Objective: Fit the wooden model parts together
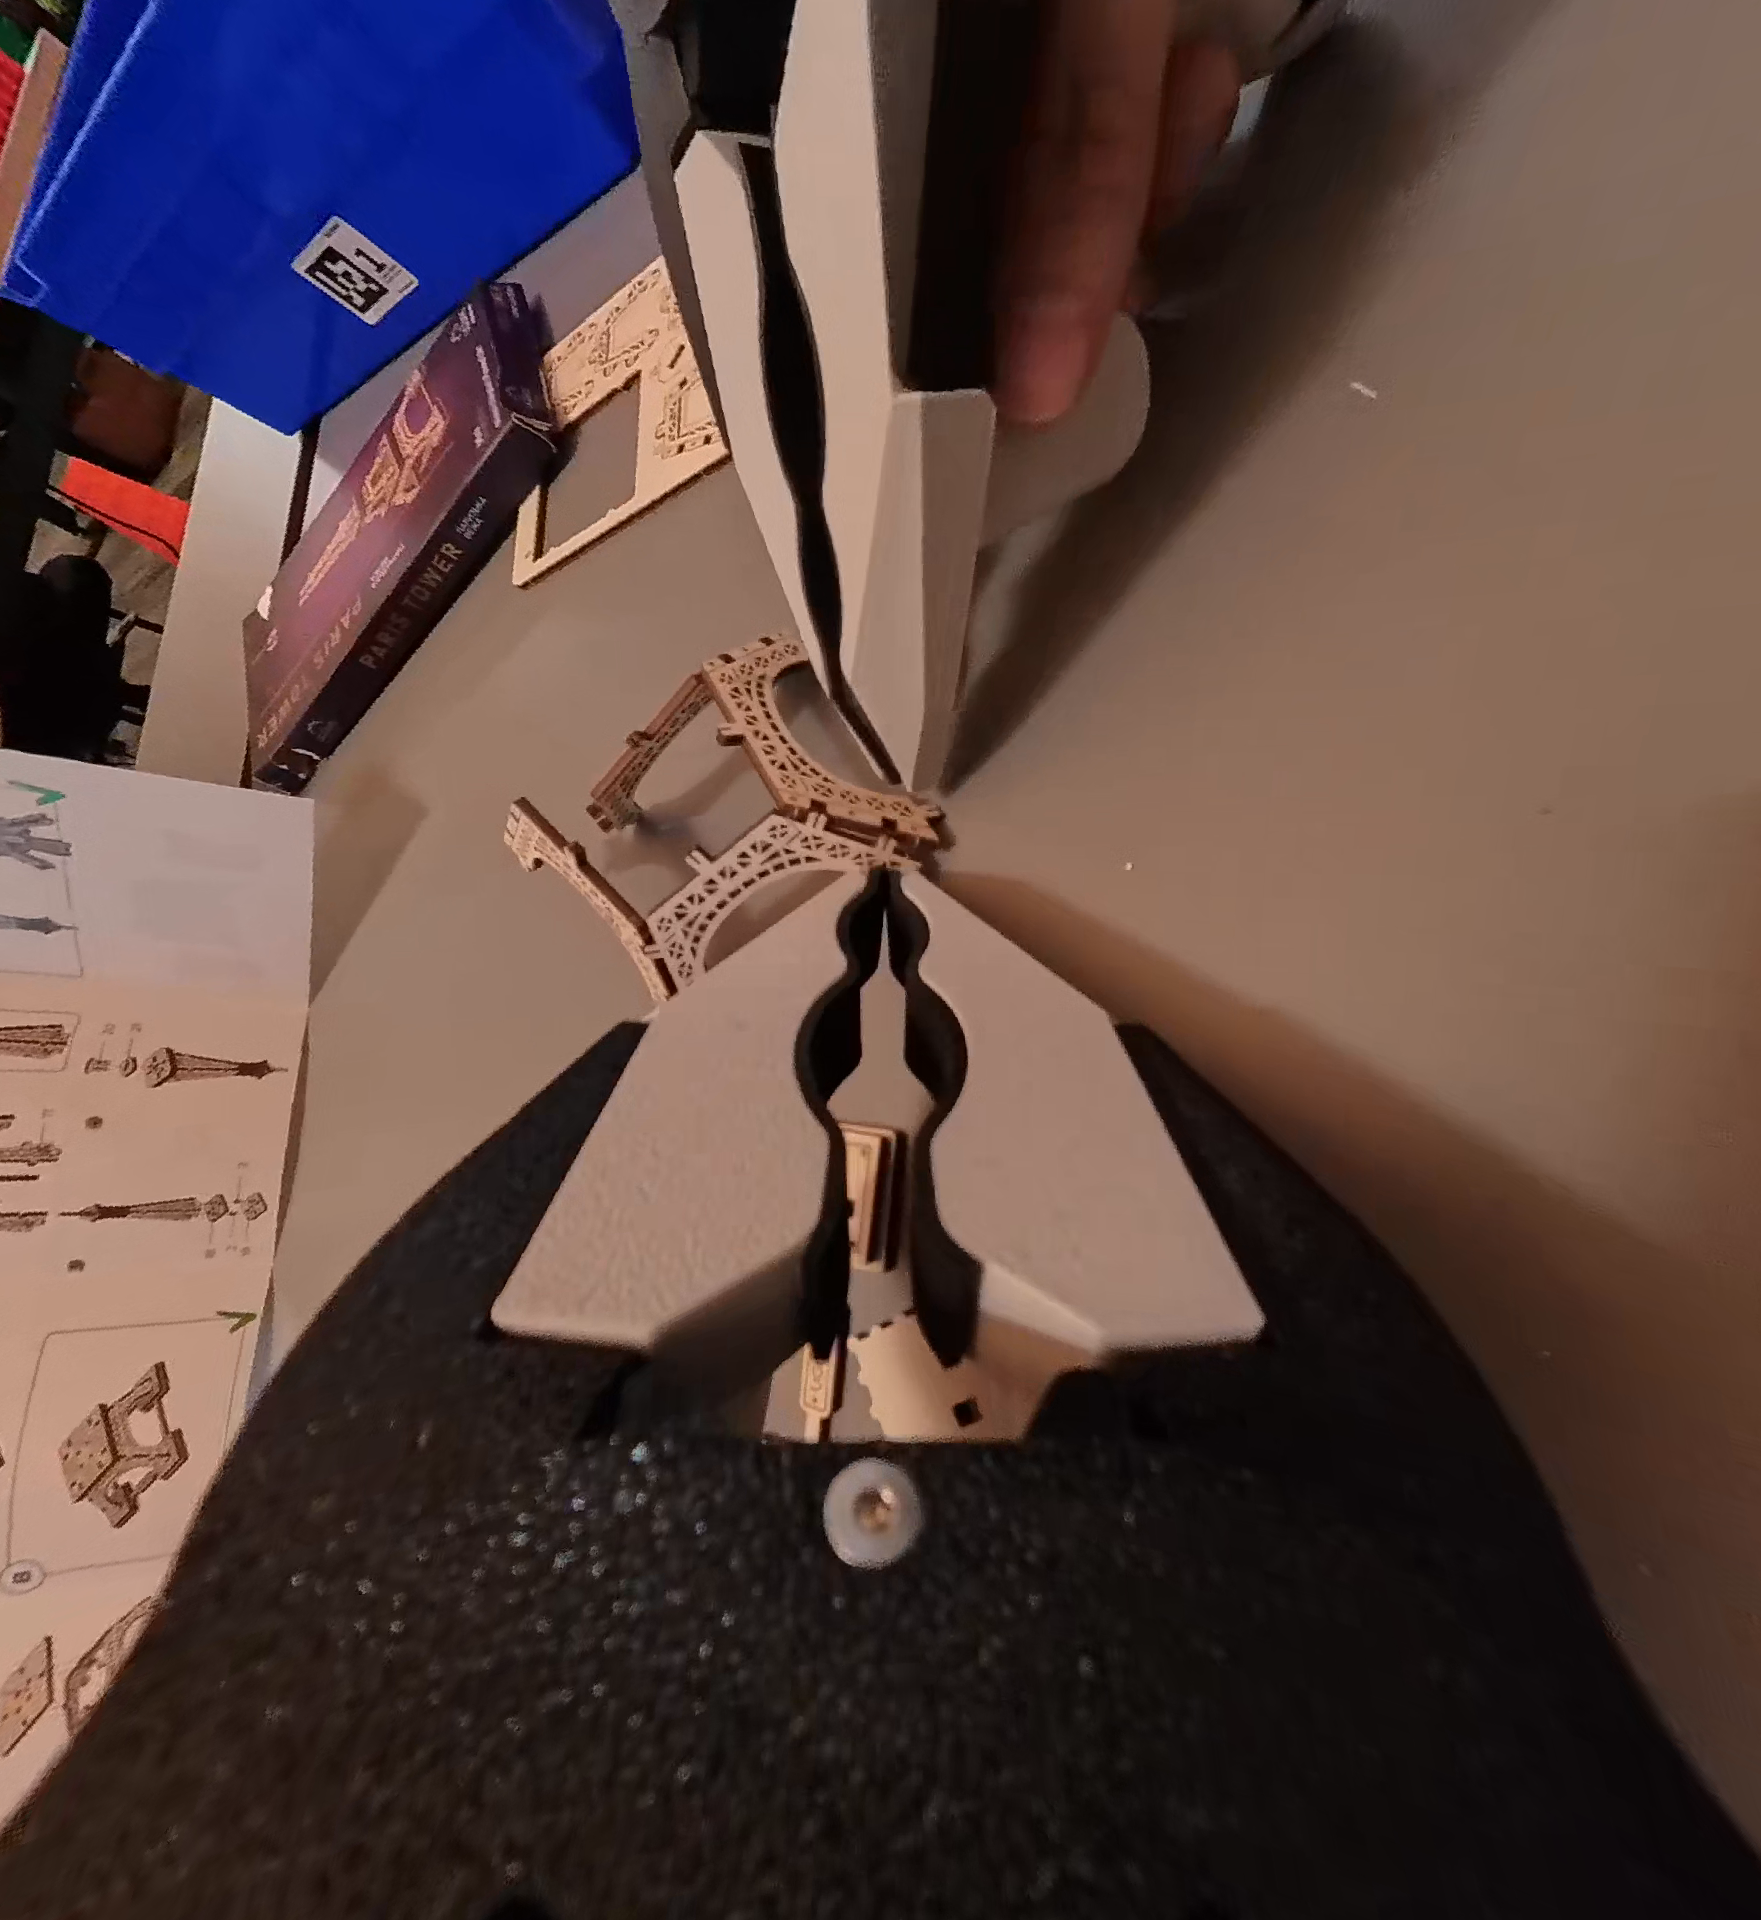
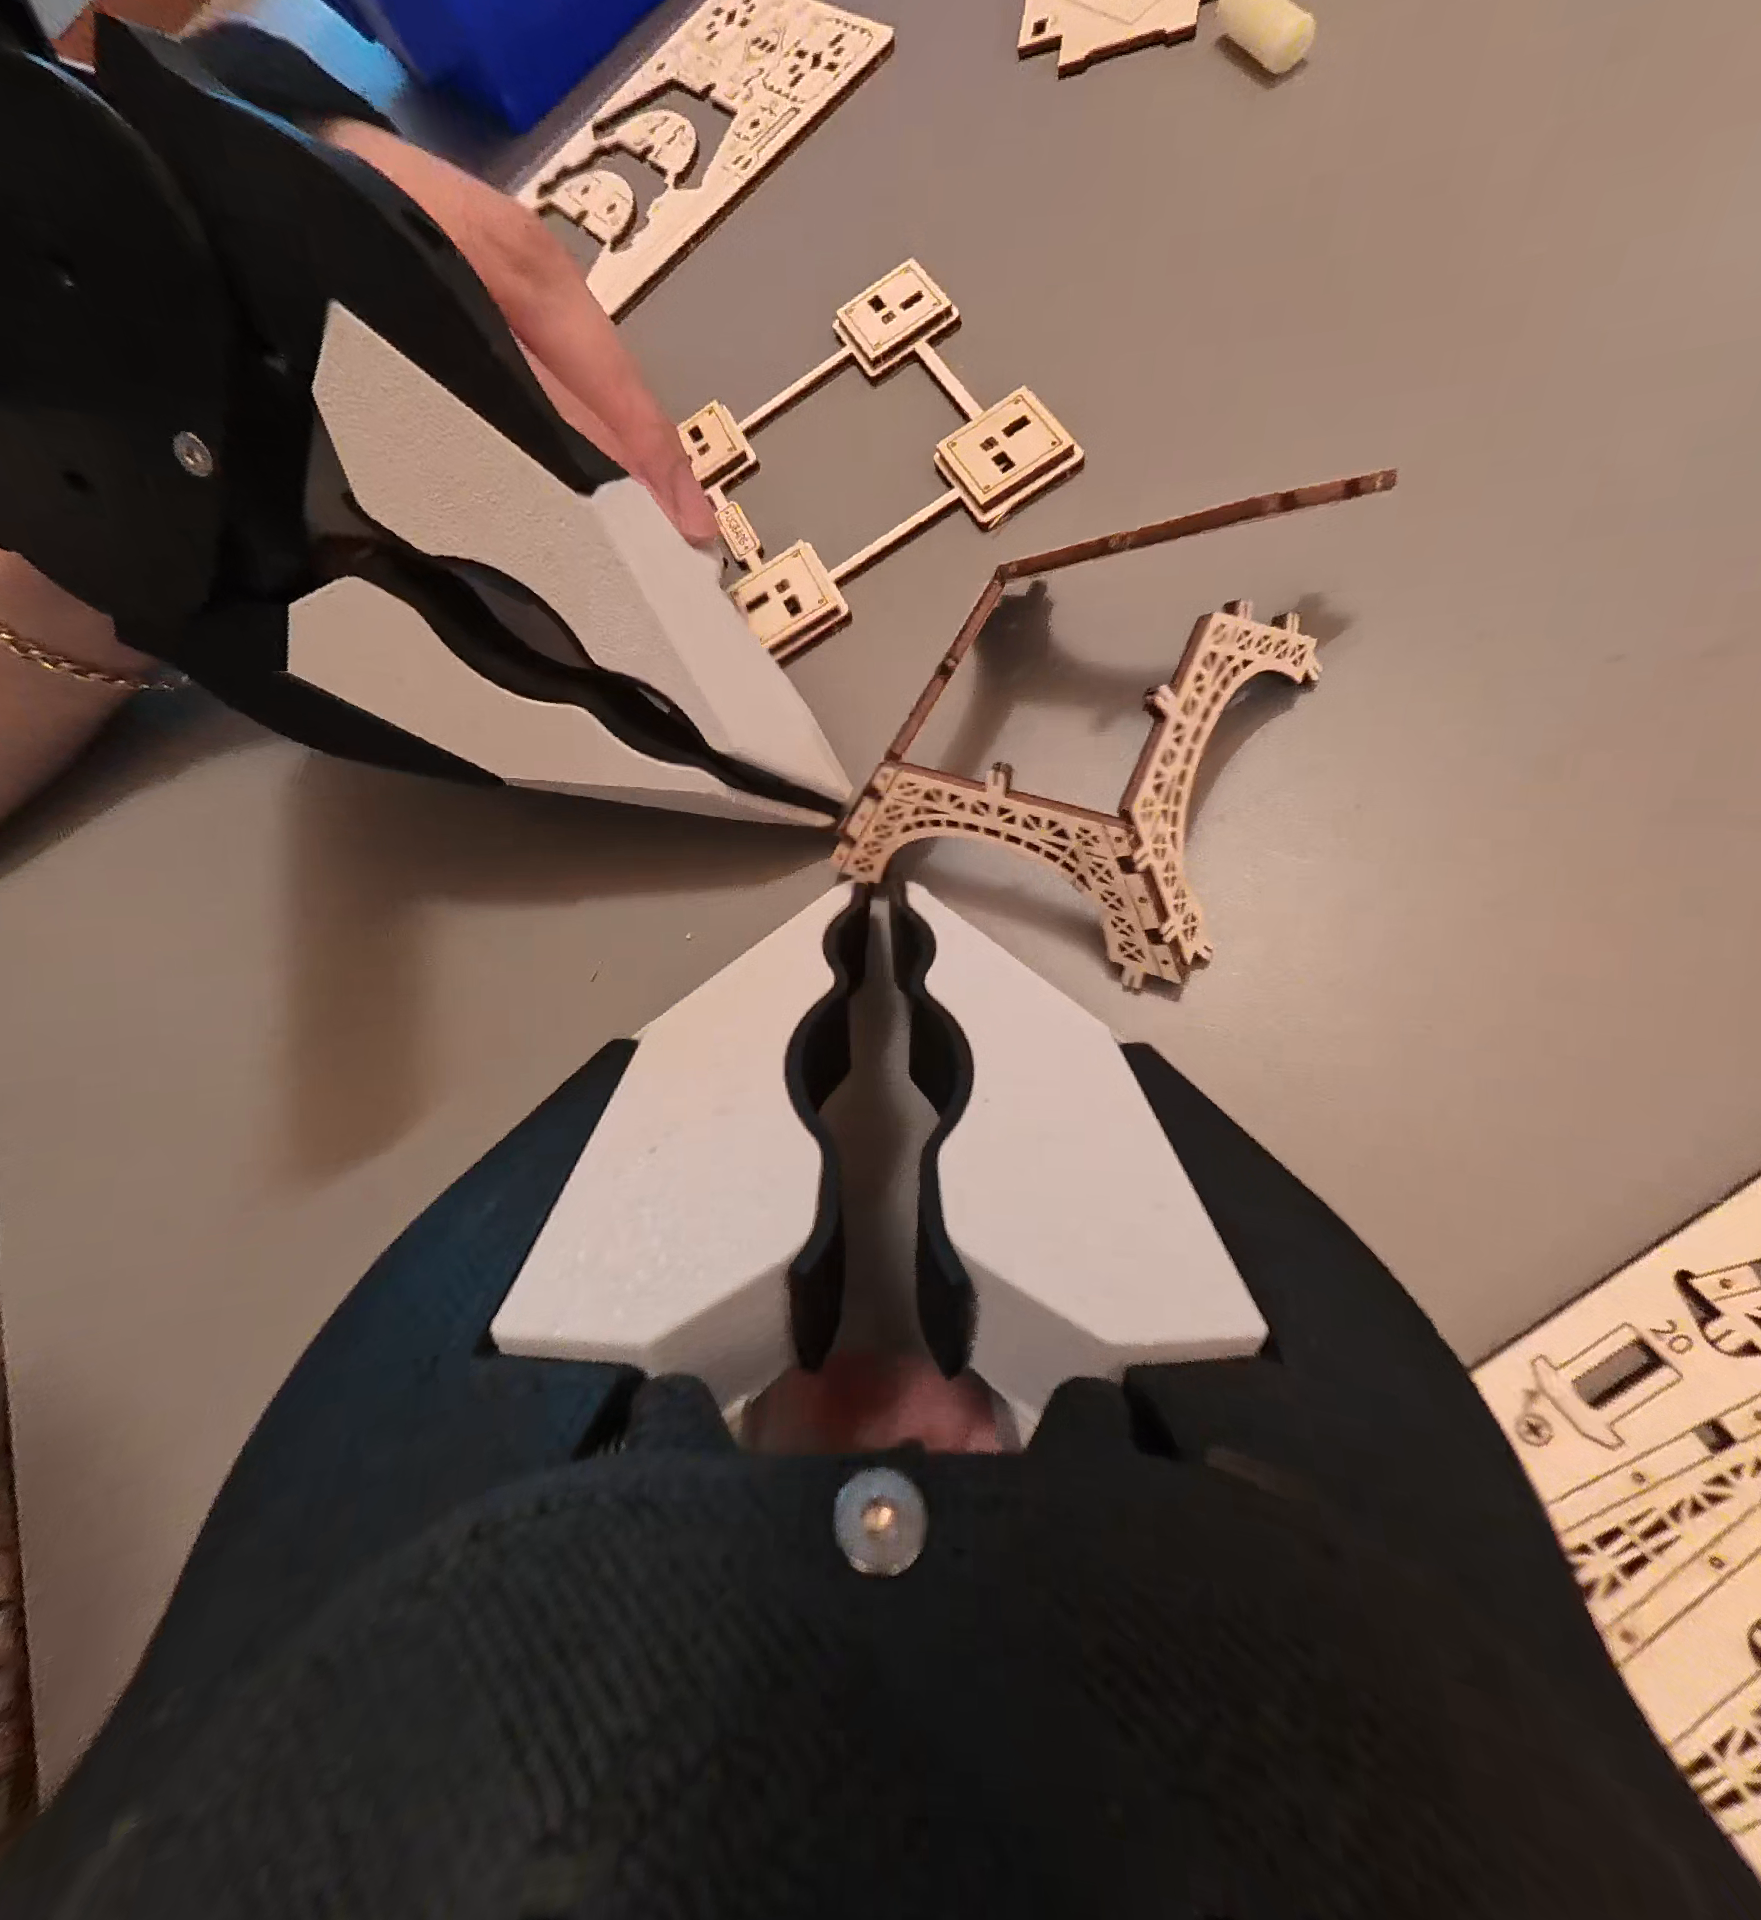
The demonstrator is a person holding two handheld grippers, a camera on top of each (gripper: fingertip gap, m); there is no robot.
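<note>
Both sets of tongs met at one corner of a small wooden lattice model of a tower base. The left tongs [image 1: 886,883] were pinched nearly together on that corner joint, and the right tongs [image 2: 878,896] were likewise drawn in tight on the same corner from another side; whether each truly gripped wood or only touched it could not be told.

The lattice arch assembly [image 2: 1021,831] lay on the grey tabletop [image 2: 1478,935], with two arched side panels joined at right angles and a third arch [image 2: 1219,727] angled off the far end. A thin brown wooden frame strip [image 2: 1167,530] rose from the held corner. Just behind lay a flat base frame of four square pads [image 2: 886,457] joined by thin bars, well apart from the arches.

Farther out were punched-out wooden sheets [image 2: 710,135], a dark product box [image 1: 398,540], a blue bin [image 1: 315,177] and a printed instruction sheet [image 1: 97,1195].

The likely risk was breakage: the lattice looked thin and brittle, so squeezing or twisting the corner from two directions could snap a tab. The loose third arch could also slip out of its slot.
</note>
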